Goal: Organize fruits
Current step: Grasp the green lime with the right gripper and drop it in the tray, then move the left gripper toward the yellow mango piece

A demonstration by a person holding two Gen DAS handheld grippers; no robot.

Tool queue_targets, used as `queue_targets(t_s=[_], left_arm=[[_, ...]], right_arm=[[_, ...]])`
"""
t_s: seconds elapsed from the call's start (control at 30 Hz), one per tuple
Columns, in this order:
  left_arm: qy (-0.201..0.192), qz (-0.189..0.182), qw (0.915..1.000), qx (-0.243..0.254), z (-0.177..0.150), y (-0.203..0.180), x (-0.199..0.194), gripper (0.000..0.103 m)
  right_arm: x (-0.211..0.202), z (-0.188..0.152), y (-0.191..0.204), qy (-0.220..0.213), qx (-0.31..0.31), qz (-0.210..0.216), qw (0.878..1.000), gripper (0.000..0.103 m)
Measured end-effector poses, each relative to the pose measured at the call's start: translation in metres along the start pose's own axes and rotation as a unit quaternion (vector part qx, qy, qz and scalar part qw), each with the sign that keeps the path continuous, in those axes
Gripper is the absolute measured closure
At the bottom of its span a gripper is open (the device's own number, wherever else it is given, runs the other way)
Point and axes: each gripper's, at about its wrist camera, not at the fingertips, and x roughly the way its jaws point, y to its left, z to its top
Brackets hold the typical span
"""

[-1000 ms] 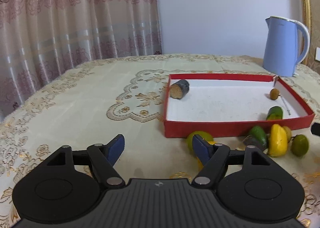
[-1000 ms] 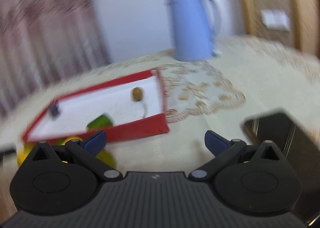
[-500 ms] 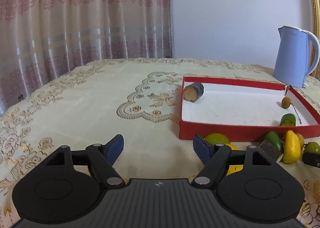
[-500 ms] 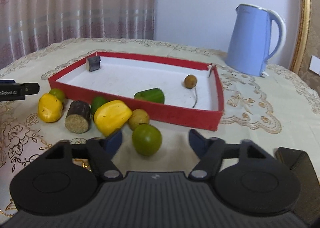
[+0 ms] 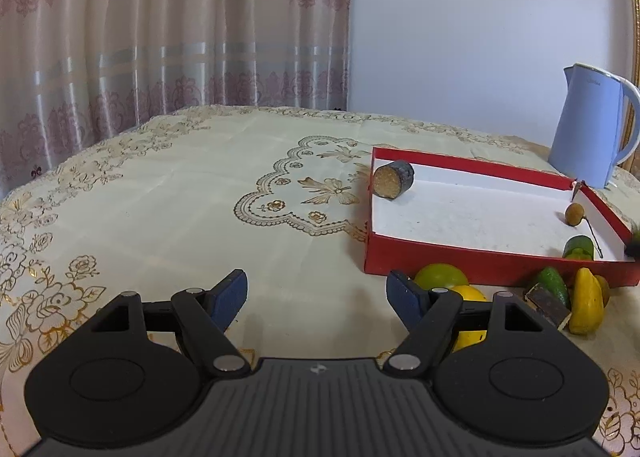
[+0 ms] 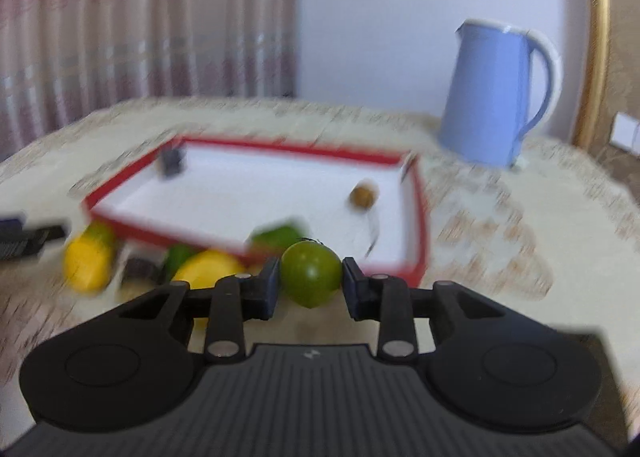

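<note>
A red tray [image 5: 472,257] with a white floor holds a dark cut cylinder [image 5: 394,185], a small brown fruit [image 5: 575,213] and a green fruit [image 5: 579,247]. In front of it lie a lime [image 5: 440,276], an avocado [image 5: 554,287], a yellow mango [image 5: 586,307] and another dark cylinder [image 5: 548,305]. My right gripper [image 6: 310,283] is closing its jaws, and both pads press on a round green fruit [image 6: 311,273] held just before the tray [image 6: 416,217]. Left of the pile, my left gripper [image 5: 316,293] stands open over bare tablecloth with nothing between its fingers.
A blue kettle [image 5: 588,129] stands behind the tray's far right corner. Two more yellow fruits [image 6: 88,261] lie at the tray's near left in the blurred right wrist view. Patterned cloth covers the table, and a curtain hangs behind it.
My right gripper swung toward the fruit pile, closed its jaws on the round green fruit and raised it a little. My left gripper shifted slightly and stayed open.
</note>
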Motion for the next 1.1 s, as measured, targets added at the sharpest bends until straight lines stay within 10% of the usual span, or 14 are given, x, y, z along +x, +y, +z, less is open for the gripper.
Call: queue_targets(t_s=[0.13, 0.5, 0.83, 1.1], left_arm=[[0.003, -0.009, 0.9999, -0.014, -0.001, 0.005, 0.002, 0.026], [-0.001, -0.016, 0.9997, 0.021, -0.002, -0.006, -0.002, 0.022], [-0.051, -0.054, 0.9908, 0.113, -0.004, -0.054, -0.044, 0.016], [0.032, 0.009, 0.9881, 0.150, -0.012, -0.080, -0.012, 0.015]], right_arm=[[0.049, 0.022, -0.015, 0.032, 0.023, -0.051, 0.998, 0.044], [-0.012, -0.037, -0.009, -0.029, 0.101, -0.057, 0.993, 0.003], [-0.006, -0.040, -0.019, -0.011, 0.135, -0.056, 0.989, 0.000], [0.001, -0.048, -0.039, 0.004, 0.191, -0.048, 0.980, 0.000]])
